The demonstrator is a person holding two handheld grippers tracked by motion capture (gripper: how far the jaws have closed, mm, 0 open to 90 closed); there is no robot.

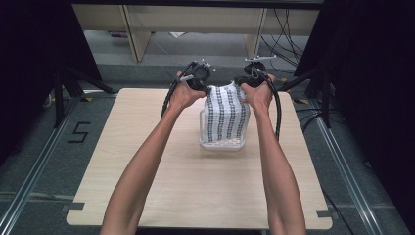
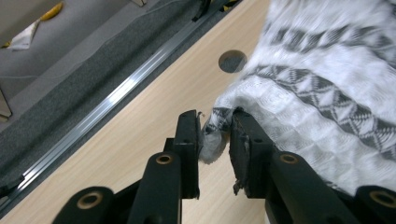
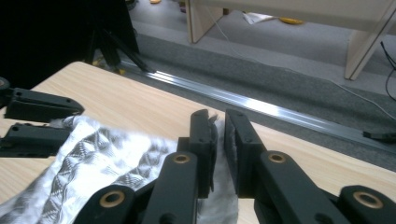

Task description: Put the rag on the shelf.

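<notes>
Two grippers, one cloth, one clear box, one table. High view: you hold the left gripper (image 1: pixel 204 87) and right gripper (image 1: pixel 243 84) up at the far side of the table (image 1: pixel 147 161), a patterned cloth (image 1: pixel 225 115) stretched between them and hanging down into a clear plastic box (image 1: pixel 221 143) just nearer to you than the jaws; the jaw tips are too small there to read. Left gripper view gives what that one can't: your left gripper (image 2: pixel 215 135) has a gap between its jaws, and a bunched cloth (image 2: pixel 322 107) corner sits in it against the left pad, with no clear squeeze from the right one, so loose rather than clamped. A round hole (image 2: pixel 232 61) in the tabletop lies ahead of those jaws. Right gripper view: your right gripper (image 3: pixel 219 135) has its jaws a narrow slot apart with the cloth (image 3: pixel 112 163) edge inside; whether the pads press on it, can't tell. The other gripper's jaws (image 3: pixel 37 123) sit off to its left on the far corner. The box is hidden in both gripper views, and the cloth's lower end is cut off.
</notes>
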